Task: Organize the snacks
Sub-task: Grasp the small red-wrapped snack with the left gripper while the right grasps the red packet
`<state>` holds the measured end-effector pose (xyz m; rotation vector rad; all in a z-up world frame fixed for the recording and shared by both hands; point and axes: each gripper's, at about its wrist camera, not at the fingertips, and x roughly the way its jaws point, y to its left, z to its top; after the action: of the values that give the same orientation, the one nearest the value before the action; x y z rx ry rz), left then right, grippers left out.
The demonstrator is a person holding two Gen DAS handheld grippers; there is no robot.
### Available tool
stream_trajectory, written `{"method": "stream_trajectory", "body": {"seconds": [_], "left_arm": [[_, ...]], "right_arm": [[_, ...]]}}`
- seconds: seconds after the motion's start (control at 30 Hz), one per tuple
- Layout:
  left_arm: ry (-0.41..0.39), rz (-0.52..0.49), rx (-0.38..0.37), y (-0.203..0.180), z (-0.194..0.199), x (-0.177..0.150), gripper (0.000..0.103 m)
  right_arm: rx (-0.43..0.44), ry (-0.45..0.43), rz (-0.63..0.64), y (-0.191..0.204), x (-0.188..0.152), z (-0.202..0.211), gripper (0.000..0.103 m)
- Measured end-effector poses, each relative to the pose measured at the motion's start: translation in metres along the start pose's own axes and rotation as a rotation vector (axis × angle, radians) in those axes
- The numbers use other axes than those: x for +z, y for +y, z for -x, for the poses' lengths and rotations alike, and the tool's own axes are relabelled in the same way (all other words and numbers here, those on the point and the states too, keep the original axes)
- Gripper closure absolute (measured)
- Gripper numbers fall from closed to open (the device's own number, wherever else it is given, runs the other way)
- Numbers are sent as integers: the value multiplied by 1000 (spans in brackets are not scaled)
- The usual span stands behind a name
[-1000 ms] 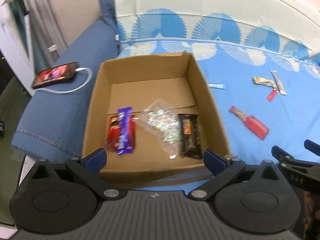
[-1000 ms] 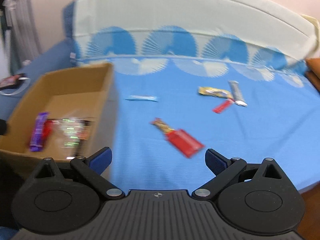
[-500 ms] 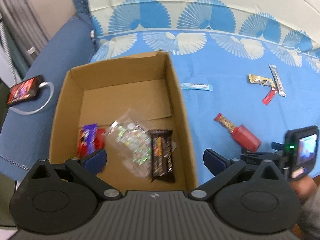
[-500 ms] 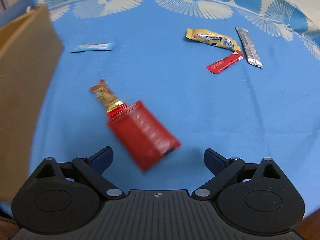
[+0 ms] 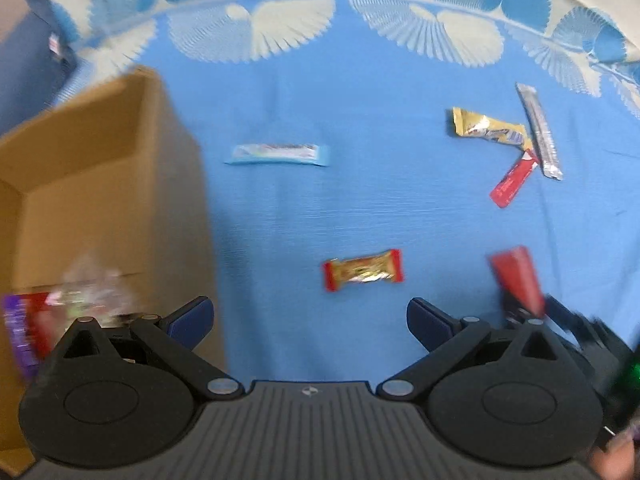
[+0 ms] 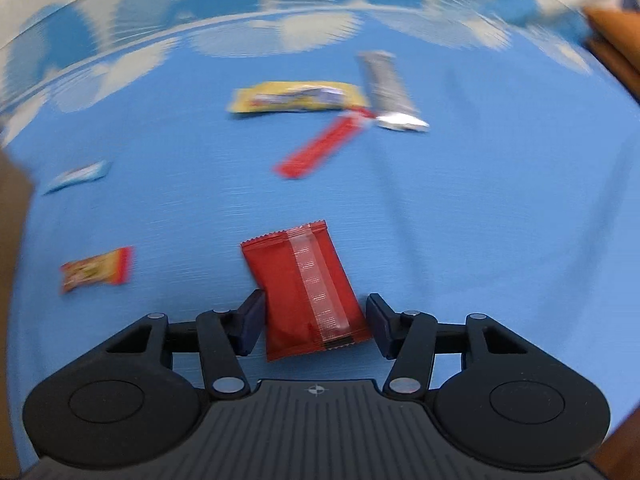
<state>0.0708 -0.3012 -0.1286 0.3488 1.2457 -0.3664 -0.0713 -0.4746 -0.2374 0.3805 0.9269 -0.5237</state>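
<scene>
Our right gripper [image 6: 315,322] squeezed the red snack packet [image 6: 306,290] between its fingers, above the blue bed sheet [image 6: 480,220]. Our left gripper [image 5: 310,320] was wide apart, beside the cardboard box [image 5: 100,184].

Your blue bedsheet [image 5: 360,208] carries it all — cardboard box [image 5: 168,184] at the left edge, pale blue bar [image 5: 278,154] upper centre, gold-and-red candy [image 5: 363,270] lower centre. Upper right you have the yellow wrapper [image 5: 490,130], silver stick [image 5: 540,132] and red stick [image 5: 513,180] — bunched together.
</scene>
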Motion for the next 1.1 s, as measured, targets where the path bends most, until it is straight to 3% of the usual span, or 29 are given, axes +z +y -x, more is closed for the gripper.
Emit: {"method": "stream_trajectory", "body": {"seconds": [0.13,0.23,0.3,0.37,0.4,0.47,0.5,0.6,0.83,1.1], "left_arm": [[64,-242,-35,-33,-48,16,0],[80,-418,9,-48,-68,18,0],[75,-489,60,-49,-79,18,10],[118,-492,75,-47,-94,22,36],[131,-458,49,-43,-96,25,41],[142,-408,-14,-37,-93,28,81],[135,-400,-10,-36,-90,27,82],[91,-431,31,-36,-79,15,82],[17,-380,-28,-12,-7,-12,82],[-94,-321,-119,12,92,-74,83]], "right_arm": [[40,6,-50,-24,0,-2,44],[48,3,-30,-23,0,-4,41],[49,-6,-16,-20,-1,-6,36],[53,-16,-13,-19,-2,-8,34],[49,-22,-5,-18,-2,-8,34],[29,-37,28,-14,-1,-10,40],[21,-47,38,-13,-2,-9,50],[27,-40,13,-16,0,-4,56],[77,-121,-45,-11,-12,56,56],[171,-205,-27,13,-45,155,56]]}}
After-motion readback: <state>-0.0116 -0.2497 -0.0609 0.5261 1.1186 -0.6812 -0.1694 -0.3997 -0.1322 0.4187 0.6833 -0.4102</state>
